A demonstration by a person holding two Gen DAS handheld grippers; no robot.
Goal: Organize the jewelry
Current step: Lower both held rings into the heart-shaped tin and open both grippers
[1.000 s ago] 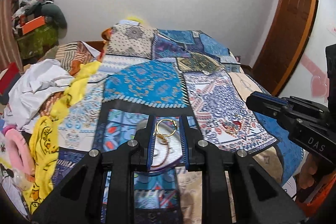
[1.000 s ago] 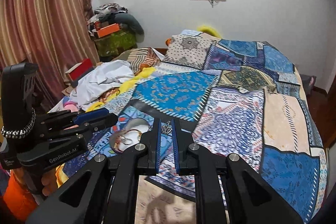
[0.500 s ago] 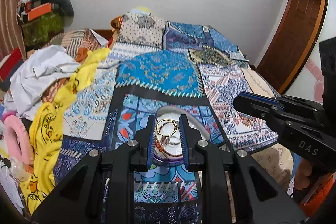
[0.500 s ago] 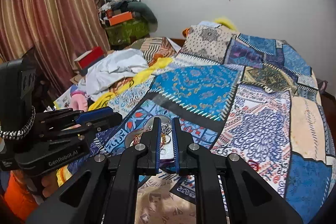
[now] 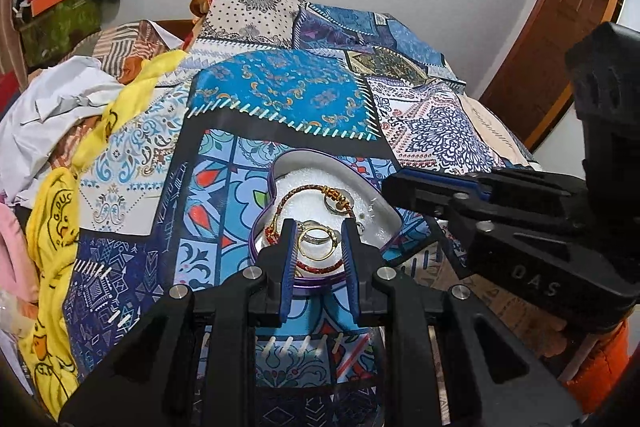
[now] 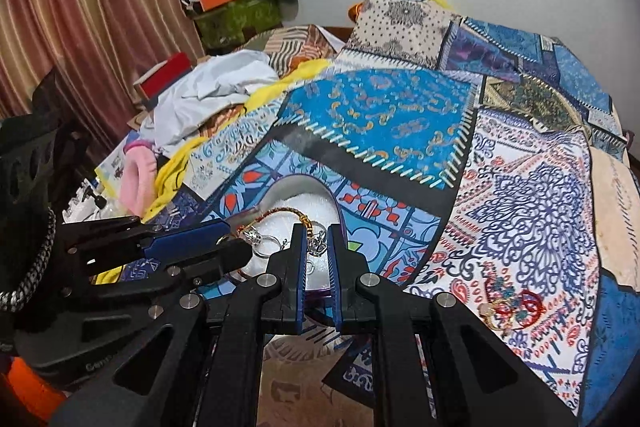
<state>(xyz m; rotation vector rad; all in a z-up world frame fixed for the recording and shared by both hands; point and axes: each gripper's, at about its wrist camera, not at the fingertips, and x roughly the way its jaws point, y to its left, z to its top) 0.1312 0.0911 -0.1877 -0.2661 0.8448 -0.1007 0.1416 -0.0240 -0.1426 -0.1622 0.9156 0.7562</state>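
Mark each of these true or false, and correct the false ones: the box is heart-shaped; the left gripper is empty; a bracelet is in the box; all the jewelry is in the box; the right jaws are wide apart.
1. The box is heart-shaped. True.
2. The left gripper is empty. False: a gold hoop sits between its jaws.
3. A bracelet lies in the box. True.
4. All the jewelry is in the box. False: a red and blue piece lies on the quilt.
5. The right gripper has its jaws wide apart. False: they are close together on a small silver charm.

Patchwork quilt [image 5: 280, 95] — yellow cloth [image 5: 56, 227], white cloth [image 5: 52, 107], striped curtain [image 6: 80, 7]
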